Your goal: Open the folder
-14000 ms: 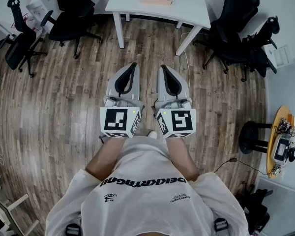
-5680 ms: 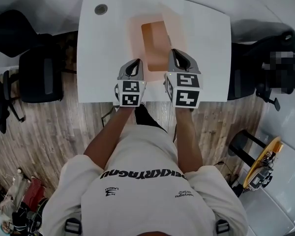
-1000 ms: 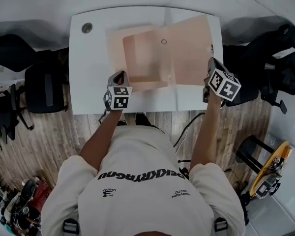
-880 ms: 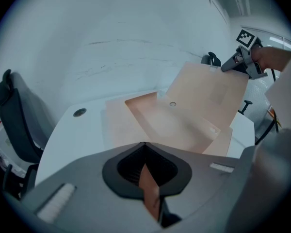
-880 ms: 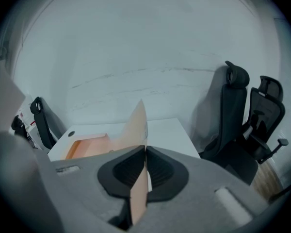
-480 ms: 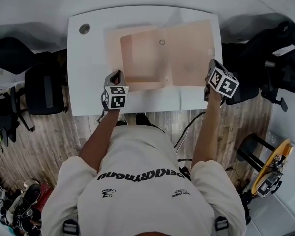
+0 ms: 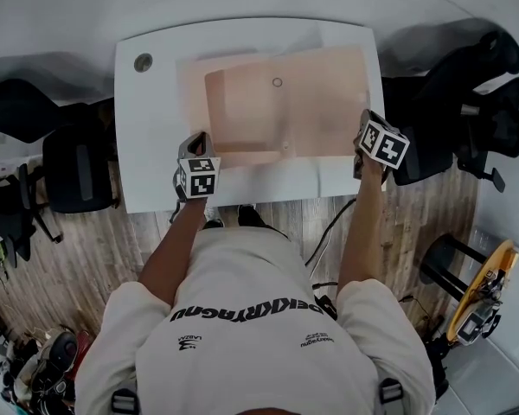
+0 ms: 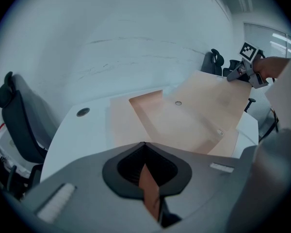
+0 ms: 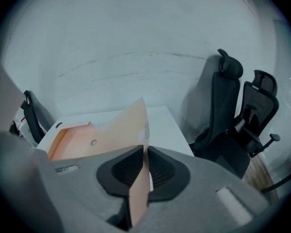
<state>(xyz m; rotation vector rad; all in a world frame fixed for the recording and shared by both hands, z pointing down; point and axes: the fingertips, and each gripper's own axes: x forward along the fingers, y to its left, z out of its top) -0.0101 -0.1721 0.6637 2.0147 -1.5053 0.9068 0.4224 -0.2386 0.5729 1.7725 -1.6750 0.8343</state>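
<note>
Left tongs (image 7: pixel 200 138) pinching folder (image 7: pixel 320 102) near edge; right tongs (image 7: pixel 362 126) pinching its right edge.

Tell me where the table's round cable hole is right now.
In the head view, the cable hole sits at the white table's far-left corner, left of the folder.

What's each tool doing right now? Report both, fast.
Left tool: closed on the near edge of the folder, at its left half.
Right tool: closed on the folder's opened cover, at its right edge.
</note>
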